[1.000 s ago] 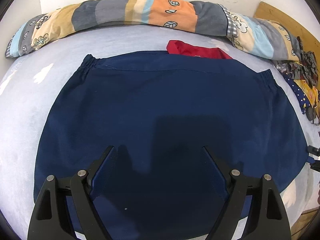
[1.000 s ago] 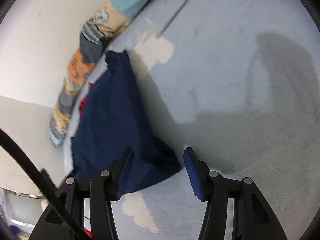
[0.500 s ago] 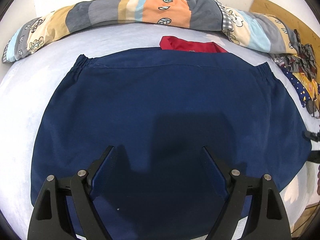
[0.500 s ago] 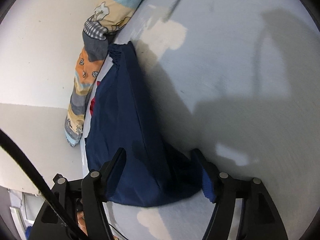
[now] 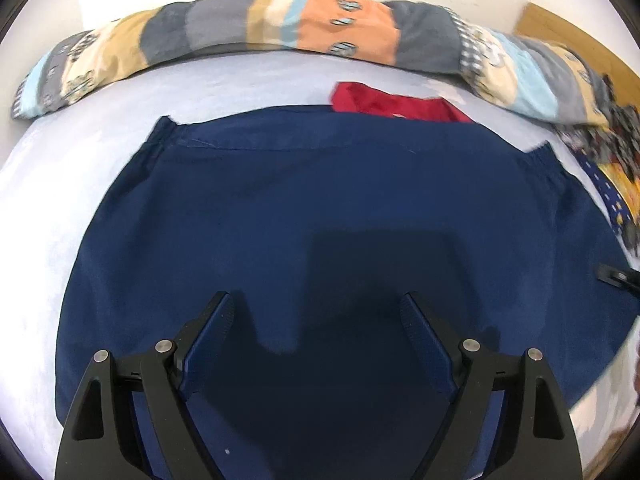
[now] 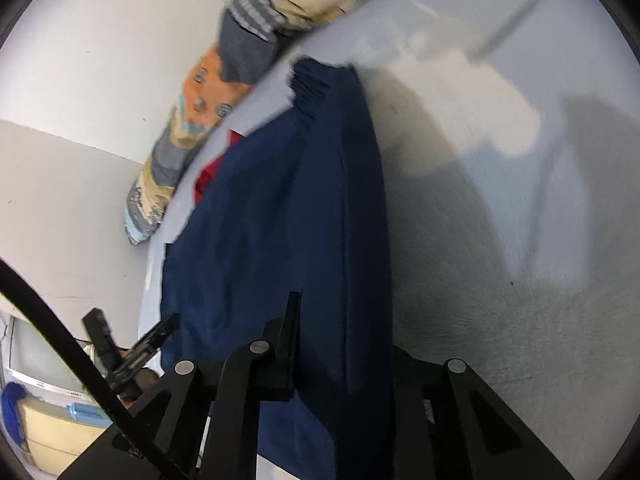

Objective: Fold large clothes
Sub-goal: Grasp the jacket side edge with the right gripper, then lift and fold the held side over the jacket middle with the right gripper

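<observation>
A large navy garment is spread flat on a pale sheet, its gathered waistband toward the rolled patchwork quilt along the wall. A red cloth is partly hidden beneath the far edge.

The left gripper is held above the near middle of the garment, jaws wide apart and nothing between them; it is angled steeply down, presumably kept ready to pin or take hold of the cloth once a fold is begun.

The right gripper is placed at the garment's side edge, where the cloth is bunched up off the sheet. Its jaws are closing, and a thick ridge of navy fabric is seen between them; the pads appear to be pressed onto it already. The edge is likely gripped here so that the side can be carried across toward the middle. The garment looks not yet folded, so the task is judged to be at its start.
</observation>
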`<state>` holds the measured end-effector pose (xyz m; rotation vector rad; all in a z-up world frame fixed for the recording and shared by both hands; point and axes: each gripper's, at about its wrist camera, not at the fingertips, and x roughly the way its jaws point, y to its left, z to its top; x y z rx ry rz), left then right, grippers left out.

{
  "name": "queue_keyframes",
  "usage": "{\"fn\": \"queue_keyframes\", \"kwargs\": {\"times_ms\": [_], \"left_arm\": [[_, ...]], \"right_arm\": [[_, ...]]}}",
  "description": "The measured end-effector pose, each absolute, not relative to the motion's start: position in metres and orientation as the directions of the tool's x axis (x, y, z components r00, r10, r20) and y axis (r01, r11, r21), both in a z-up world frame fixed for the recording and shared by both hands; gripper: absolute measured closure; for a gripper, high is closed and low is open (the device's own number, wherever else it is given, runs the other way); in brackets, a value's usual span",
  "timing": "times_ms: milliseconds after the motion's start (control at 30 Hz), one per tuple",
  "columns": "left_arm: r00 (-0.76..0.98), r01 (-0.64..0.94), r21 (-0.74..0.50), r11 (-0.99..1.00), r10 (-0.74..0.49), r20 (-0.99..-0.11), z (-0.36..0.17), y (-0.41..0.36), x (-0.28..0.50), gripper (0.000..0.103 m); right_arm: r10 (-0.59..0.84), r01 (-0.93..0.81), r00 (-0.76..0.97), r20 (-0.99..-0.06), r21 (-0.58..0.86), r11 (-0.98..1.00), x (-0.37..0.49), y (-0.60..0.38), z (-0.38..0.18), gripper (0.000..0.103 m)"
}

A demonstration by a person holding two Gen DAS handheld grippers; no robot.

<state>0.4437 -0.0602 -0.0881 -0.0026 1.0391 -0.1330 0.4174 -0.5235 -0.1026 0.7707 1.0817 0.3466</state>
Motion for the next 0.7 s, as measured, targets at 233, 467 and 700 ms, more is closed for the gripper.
{"fn": "queue_keyframes", "kwargs": {"times_ms": [233,467,700], "left_arm": [[0.546,0.160,0.095,0.983,-0.008,-0.838,-0.086,-0.092,0.441,0.059],[0.560,0.214,0.164,0.963,0.017,-0.828,-0.104,-0.117,0.433,0.039],[0.569,0.165,-0.004,0.986,-0.099,-0.816,-0.069,-0.090,0.434,0.043]], "right_arm": [[0.556,0.091,0.504,-0.661,0.681,0.726,0.411,-0.501,-0.059,0.086],[0.565,0.058,0.531,-0.631,0.692,0.719,0.403,-0.482,-0.030,0.087],[0.617,0.013,0.553,-0.560,0.746,0.666,0.396,-0.450,-0.007,0.087]]}}
